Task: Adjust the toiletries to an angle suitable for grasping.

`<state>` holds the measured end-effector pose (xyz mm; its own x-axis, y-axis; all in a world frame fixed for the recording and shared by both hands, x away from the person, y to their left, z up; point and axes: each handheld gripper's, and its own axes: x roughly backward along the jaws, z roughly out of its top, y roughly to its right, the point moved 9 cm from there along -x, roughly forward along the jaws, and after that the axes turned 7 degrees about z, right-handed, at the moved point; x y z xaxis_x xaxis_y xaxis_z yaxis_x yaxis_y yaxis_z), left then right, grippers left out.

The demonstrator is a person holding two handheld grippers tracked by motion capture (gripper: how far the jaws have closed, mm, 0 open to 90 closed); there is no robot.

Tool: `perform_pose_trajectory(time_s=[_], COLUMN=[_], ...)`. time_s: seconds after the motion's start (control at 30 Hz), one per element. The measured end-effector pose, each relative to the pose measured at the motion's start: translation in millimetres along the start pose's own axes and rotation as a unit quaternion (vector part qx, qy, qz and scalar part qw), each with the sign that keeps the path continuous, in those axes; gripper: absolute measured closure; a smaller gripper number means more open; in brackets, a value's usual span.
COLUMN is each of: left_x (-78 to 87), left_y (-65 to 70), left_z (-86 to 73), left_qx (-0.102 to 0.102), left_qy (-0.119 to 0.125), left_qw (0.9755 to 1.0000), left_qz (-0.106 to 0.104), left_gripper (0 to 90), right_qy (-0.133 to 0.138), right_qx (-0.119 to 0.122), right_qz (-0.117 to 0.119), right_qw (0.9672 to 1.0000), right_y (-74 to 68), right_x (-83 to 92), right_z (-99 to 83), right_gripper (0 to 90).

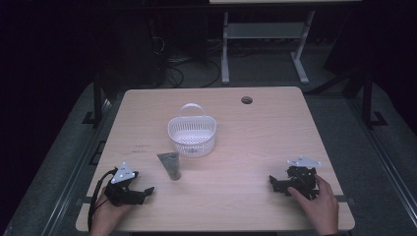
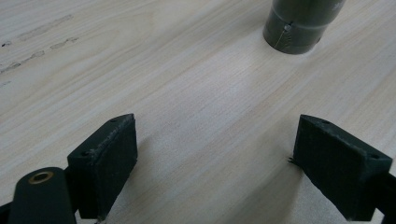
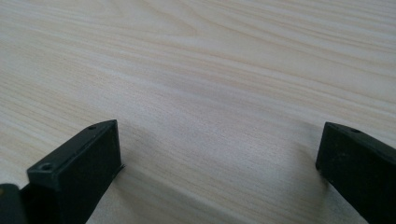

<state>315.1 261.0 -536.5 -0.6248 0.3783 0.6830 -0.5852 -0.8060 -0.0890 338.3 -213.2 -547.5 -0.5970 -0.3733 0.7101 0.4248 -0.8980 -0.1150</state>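
The grey tube (image 1: 170, 165) is standing upright on its round cap on the wooden table (image 1: 255, 147), its flat crimped end pointing up and fanning wider than the cap. It is sitting ahead of the left gripper (image 1: 147, 190), near it but apart from it, and in the left gripper view its dark cap (image 2: 299, 25) is showing beyond the wide-standing jaws, a little toward the right jaw.

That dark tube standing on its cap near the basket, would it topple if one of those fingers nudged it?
Probably. The grey tube stands upright on its small round cap, flaring to a flat wide top, so a high push would likely tip it. It looks like soft squeezable plastic that may dent under a grip. Once down, its flattened end should keep it from rolling towards the white basket.
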Motion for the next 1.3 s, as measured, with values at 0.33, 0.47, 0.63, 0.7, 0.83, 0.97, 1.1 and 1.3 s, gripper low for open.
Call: perform_pose_trajectory(time_s=[0.33, 0.47, 0.63, 0.7, 0.83, 0.97, 1.1, 1.3], left_x=[0.6, 3.2, 6.6, 9.7, 16.4, 23.5, 26.3, 32.3], left_y=[-0.1, 0.0, 1.0, 1.9, 4.1, 6.8, 7.7, 11.4], left_z=[0.2, -0.1, 0.2, 2.5, 6.3, 10.8, 13.2, 18.0], left_qx=[0.003, 0.004, 0.010, 0.013, 0.013, 0.021, 0.024, 0.031], left_qy=[0.002, -0.002, -0.011, -0.009, -0.007, -0.005, -0.003, -0.005], left_qw=[1.0000, 1.0000, 0.9999, 0.9999, 0.9998, 0.9995, 0.9993, 0.9984], left_qz=[0.003, 0.004, -0.001, -0.005, -0.012, -0.025, -0.030, -0.047], left_gripper=[14.3, 19.6, 27.8, 29.6, 40.3, 50.4, 60.3, 78.1], right_qy=[0.000, 0.000, 0.000, 0.000, 0.000, 0.000, 0.000, 0.000], right_qx=[0.000, 0.000, 0.000, 0.000, 0.000, 0.000, 0.000, 0.000], right_qz=[0.000, 0.000, 0.000, 0.000, 0.000, 0.000, 0.000, 0.000], right_qw=[1.0000, 1.0000, 1.0000, 1.0000, 1.0000, 1.0000, 1.0000, 1.0000], right_y=[0.0, 0.0, 0.0, 0.0, 0.0, 0.0, 0.0, 0.0], right_x=[0.0, 0.0, 0.0, 0.0, 0.0, 0.0, 0.0, 0.0], right_z=[0.1, 0.0, 0.1, 0.1, 0.1, 0.1, 0.1, 0.0], right_gripper=[0.0, 0.0, 0.0, 0.0, 0.0, 0.0, 0.0, 0.0])
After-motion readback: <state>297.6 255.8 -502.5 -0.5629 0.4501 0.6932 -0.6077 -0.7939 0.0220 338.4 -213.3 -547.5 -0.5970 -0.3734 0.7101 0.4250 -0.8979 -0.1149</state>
